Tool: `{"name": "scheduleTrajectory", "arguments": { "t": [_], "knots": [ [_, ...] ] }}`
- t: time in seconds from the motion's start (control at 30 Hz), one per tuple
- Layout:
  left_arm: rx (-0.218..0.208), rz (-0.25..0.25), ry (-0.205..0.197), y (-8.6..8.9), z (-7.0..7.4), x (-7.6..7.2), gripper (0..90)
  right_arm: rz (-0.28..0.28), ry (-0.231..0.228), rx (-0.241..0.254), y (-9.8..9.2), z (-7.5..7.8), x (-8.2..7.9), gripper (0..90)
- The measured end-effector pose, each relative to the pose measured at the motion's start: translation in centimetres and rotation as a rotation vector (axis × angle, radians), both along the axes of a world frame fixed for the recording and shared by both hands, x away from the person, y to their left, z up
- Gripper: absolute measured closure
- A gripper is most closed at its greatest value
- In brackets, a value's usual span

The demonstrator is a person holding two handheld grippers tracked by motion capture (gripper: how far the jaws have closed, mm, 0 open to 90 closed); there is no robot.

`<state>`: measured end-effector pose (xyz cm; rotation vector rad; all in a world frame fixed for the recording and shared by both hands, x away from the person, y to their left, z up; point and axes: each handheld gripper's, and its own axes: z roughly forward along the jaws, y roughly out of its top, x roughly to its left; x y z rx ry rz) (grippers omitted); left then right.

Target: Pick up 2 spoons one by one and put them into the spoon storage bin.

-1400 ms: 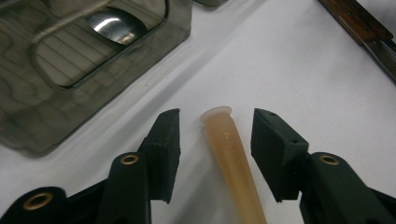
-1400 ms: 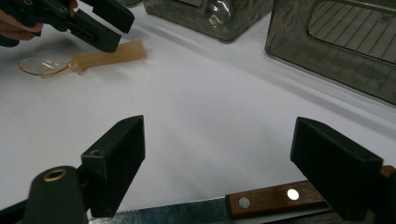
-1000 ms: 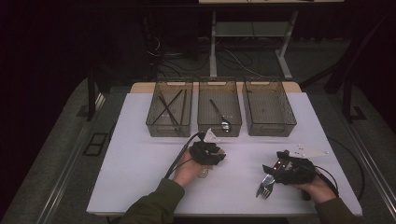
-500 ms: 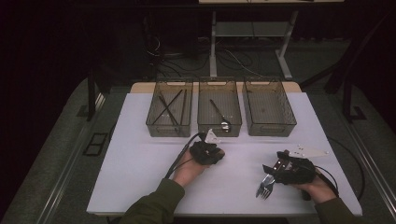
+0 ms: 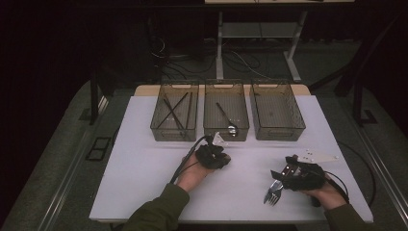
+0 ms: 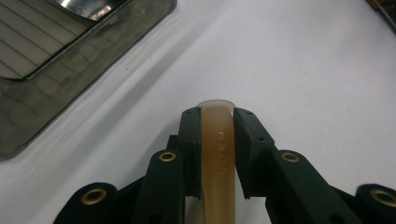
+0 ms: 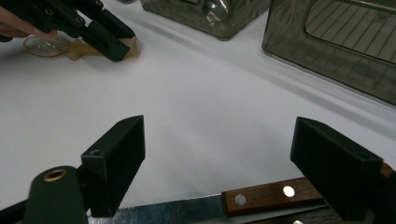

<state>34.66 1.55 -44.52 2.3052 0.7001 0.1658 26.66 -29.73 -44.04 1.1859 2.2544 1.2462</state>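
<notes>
My left gripper [image 5: 223,160] rests on the white table [image 5: 144,168] just in front of the middle bin. Its jaws are shut on the tan translucent handle of a plastic spoon [image 6: 218,154] that lies flat. From the right gripper view, the spoon's clear round bowl [image 7: 41,46] sticks out behind the left gripper [image 7: 116,45]. My right gripper [image 7: 219,140] stands open at the front right, jaws wide apart above a wooden-handled knife [image 7: 266,193]. In the high view, metal forks [image 5: 273,193] lie by the right gripper [image 5: 285,174].
Three smoky plastic bins stand in a row at the back. The left bin [image 5: 159,131] holds dark sticks, the middle bin [image 5: 226,133] a metal spoon [image 5: 230,126]. Nothing shows in the right bin [image 5: 279,133]. Cables trail from both grippers.
</notes>
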Motion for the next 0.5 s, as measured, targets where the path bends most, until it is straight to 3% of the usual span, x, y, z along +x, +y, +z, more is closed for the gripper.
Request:
{"name": "scheduleTrajectory", "arguments": {
  "t": [0.1,0.2,0.5],
  "knots": [
    [0.008,-0.014,-0.001,0.2,0.1,0.2,73.6,0.001,0.001,0.000,0.0,0.0,0.0,17.9],
    [-0.014,-0.008,0.017,0.5,0.3,-0.1,73.5,0.005,0.000,0.001,0.0,0.1,-0.1,17.9],
    [-0.061,-0.036,0.019,1.3,1.3,-0.3,73.4,0.007,-0.004,0.002,0.1,0.1,-0.1,17.9]
  ]
}}
